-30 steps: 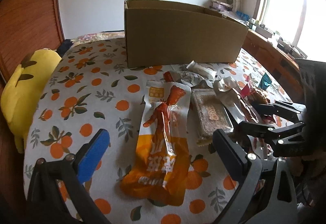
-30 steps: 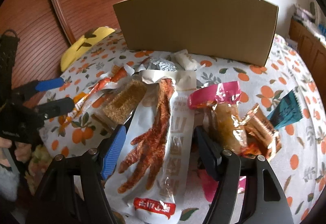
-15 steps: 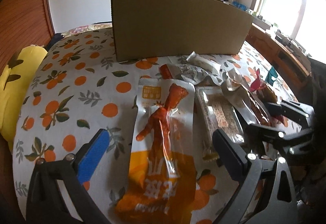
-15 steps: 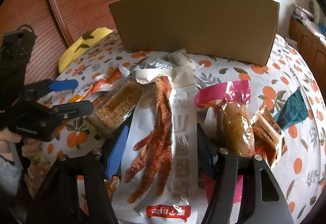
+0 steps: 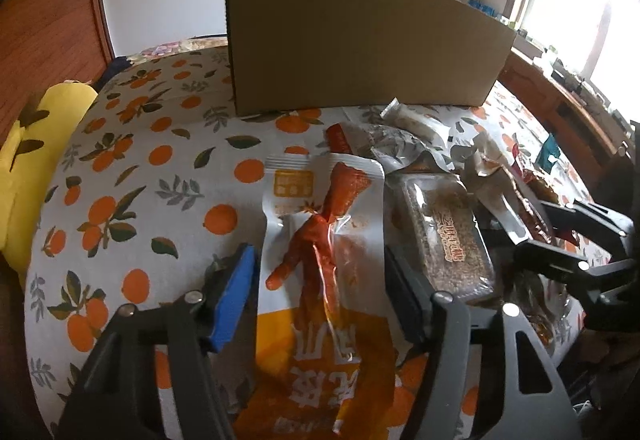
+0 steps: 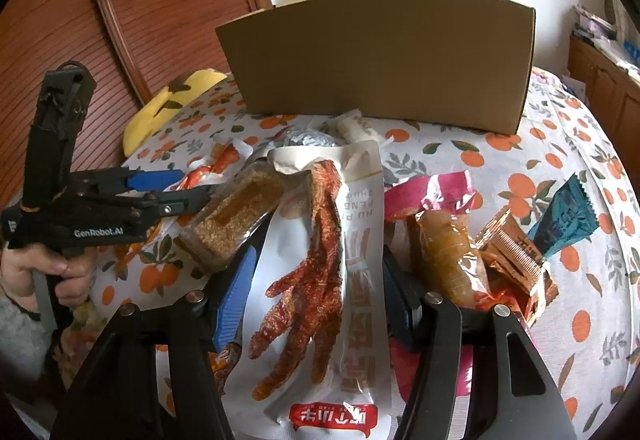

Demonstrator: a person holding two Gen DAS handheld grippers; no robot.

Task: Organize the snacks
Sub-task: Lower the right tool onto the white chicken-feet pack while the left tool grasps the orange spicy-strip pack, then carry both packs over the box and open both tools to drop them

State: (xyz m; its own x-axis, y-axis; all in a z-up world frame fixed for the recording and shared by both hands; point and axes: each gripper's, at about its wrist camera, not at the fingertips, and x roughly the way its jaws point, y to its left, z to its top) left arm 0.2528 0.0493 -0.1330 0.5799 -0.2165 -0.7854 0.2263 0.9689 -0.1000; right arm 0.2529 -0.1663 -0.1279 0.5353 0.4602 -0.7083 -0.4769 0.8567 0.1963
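My left gripper straddles an orange-and-white chicken-foot packet on the tablecloth, its fingers close beside the packet's edges. My right gripper straddles a white chicken-claw packet the same way. A sesame bar pack lies between the two packets; it also shows in the right wrist view. A cardboard box stands at the back. In the right wrist view the left gripper sits at the left.
More snacks lie right of the claw packet: a pink-topped pouch, a copper wrapper, a teal wrapper. A silver foil pack and white bar lie near the box. A yellow plush sits at the table's left edge.
Both grippers have moved forward and down over their packets, and their fingers have narrowed until they sit right beside the packet edges.
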